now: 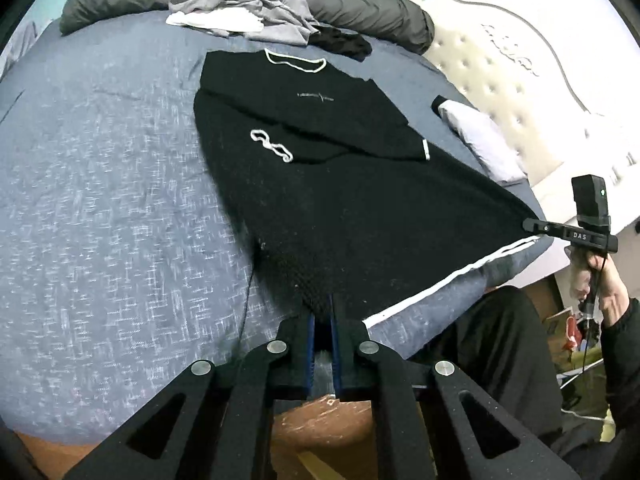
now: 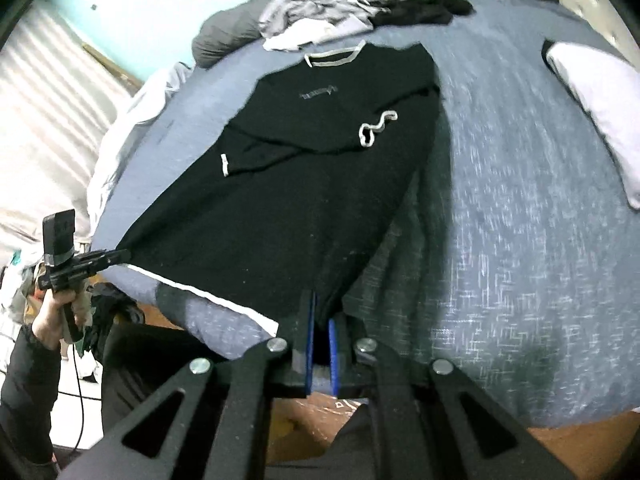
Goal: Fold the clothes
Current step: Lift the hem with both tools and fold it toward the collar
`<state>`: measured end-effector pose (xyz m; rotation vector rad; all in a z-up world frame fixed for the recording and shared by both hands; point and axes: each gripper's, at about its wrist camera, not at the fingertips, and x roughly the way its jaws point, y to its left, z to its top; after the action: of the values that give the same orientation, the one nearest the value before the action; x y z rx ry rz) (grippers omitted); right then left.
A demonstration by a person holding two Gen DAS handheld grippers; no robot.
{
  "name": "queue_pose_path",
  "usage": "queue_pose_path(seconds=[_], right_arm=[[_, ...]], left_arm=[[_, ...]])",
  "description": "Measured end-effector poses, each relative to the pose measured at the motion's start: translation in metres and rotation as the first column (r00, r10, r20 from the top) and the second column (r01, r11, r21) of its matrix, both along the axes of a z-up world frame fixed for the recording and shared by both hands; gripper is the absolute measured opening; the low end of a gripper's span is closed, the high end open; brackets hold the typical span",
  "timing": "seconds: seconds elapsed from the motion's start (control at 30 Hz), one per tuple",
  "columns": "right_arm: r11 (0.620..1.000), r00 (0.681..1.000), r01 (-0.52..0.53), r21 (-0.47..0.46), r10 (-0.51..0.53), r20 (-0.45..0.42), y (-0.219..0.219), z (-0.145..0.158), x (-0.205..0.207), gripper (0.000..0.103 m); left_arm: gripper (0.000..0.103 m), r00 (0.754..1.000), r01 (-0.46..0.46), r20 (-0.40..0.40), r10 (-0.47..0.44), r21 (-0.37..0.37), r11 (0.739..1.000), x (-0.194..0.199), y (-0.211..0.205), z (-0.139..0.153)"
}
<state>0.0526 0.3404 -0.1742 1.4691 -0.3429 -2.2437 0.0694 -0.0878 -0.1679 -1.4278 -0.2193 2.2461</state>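
Note:
A black shirt (image 1: 328, 200) (image 2: 280, 200) with white collar and hem trim lies on the blue-grey bed (image 1: 100, 200), both sleeves folded in over its chest. My left gripper (image 1: 322, 300) is shut on one bottom hem corner, which is lifted off the bed. My right gripper (image 2: 322, 312) is shut on the other hem corner, and the hem hangs taut between the two. In the left wrist view the right gripper (image 1: 527, 224) shows at the right in a person's hand. In the right wrist view the left gripper (image 2: 126, 255) shows at the left.
A pile of grey and white clothes (image 1: 240, 4) and a small black garment (image 1: 340, 42) lie at the far end against a dark grey rolled duvet (image 1: 380, 8). A folded pale garment (image 1: 480, 140) sits near the white tufted headboard (image 1: 500, 72). Brown floor lies below the bed edge.

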Motion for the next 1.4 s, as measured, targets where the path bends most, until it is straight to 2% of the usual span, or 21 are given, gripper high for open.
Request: queue_pose_path(seconds=[0.4,0.53,0.63,0.9,1.13,1.4], right_arm=[[0.996,0.994,-0.081,0.021,0.082,-0.073,-0.008,0.035,0.046,0.005],[0.996,0.989,-0.090,0.023,0.092,-0.112,-0.006,0.048,0.056,0.005],[0.996,0.989,-0.085,0.031,0.088,-0.121,-0.005,0.052,0.049,0.005],[0.997,0.991,-0.064,0.034,0.068,-0.117,-0.005,0.057,0.001,0.005],[1.000,0.995,-0.016,0.007,0.017,-0.099,0.003,0.062,-0.083,0.005],[0.999,0.997,0.047,0.021,-0.046,-0.058,0.013,0.050,-0.199,0.005]], left_arm=[[0.006,0.997,0.053,-0.058,-0.054,-0.012,0.999,0.053,0.002,0.042],[0.006,0.996,0.057,-0.073,-0.058,-0.012,0.998,0.052,0.005,0.052],[0.006,0.995,0.056,-0.085,-0.057,-0.010,0.998,0.040,0.008,0.060],[0.006,0.995,0.026,-0.100,-0.027,-0.010,1.000,-0.024,0.008,0.072],[0.006,0.994,-0.043,-0.096,0.045,0.018,0.999,-0.107,0.000,0.069],[0.006,0.992,-0.116,-0.047,0.118,0.036,0.993,-0.231,-0.014,0.045]])
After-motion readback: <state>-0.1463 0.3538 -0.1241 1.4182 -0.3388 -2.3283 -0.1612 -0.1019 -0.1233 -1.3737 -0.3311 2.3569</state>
